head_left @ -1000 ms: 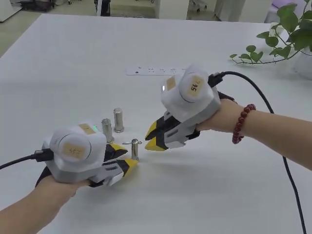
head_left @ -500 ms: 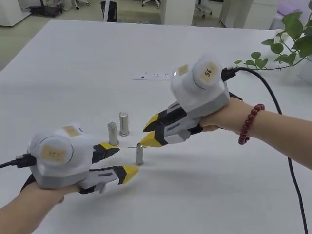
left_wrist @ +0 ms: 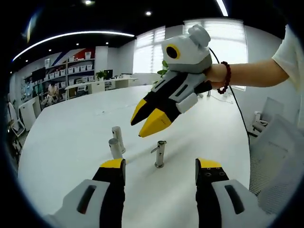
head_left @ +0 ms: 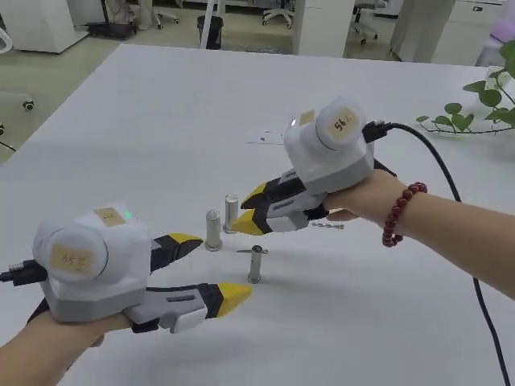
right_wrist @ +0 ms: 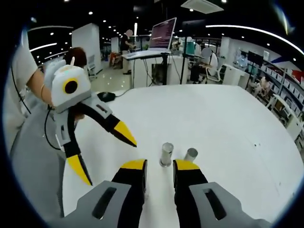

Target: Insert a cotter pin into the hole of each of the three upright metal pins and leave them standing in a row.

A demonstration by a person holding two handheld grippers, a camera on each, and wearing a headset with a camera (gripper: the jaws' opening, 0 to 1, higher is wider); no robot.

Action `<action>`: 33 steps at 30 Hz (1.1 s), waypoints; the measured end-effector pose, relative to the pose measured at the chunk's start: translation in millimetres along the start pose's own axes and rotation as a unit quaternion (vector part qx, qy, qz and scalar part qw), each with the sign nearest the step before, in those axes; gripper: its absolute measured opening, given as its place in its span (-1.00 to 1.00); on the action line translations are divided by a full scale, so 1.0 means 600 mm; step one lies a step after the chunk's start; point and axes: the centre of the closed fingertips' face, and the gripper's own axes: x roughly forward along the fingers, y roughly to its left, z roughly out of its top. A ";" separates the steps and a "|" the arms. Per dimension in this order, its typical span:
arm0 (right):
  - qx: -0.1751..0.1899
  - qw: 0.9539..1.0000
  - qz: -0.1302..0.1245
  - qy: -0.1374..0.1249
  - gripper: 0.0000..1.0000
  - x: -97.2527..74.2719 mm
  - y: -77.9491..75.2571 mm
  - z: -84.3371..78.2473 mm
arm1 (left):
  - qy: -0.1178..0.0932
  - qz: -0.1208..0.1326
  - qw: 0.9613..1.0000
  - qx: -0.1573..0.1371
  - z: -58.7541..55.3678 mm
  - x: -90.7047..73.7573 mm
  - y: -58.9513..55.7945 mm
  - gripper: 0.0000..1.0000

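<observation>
Yellow-tipped left gripper (head_left: 221, 265) gapes empty (pinned post (head_left: 255, 265) ahead); right gripper (head_left: 241, 215) narrowly parted, empty.

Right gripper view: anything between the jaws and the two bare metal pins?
Nothing visible. One bare pin stands in line with the gap of the right gripper, the other bare pin just past one jaw tip. Beyond them is the white table. The left gripper sits off to the side, apart.

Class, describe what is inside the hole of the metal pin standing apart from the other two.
A cotter pin runs through the hole near the top of that metal pin, sticking out sideways. Its middle stretch is hidden inside the pin's body.
</observation>
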 end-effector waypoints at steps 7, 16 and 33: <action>0.002 1.000 0.003 0.002 -0.51 0.035 -0.006 -0.001 | -0.008 0.003 1.000 0.004 0.011 -0.021 -0.003 0.42; 0.009 1.000 0.012 0.001 -0.51 0.077 -0.011 -0.007 | -0.012 0.010 1.000 0.001 0.016 -0.034 -0.001 0.63; -0.011 0.999 0.017 0.025 -0.61 0.110 -0.025 -0.031 | -0.019 0.018 0.999 -0.020 0.016 -0.039 0.001 0.91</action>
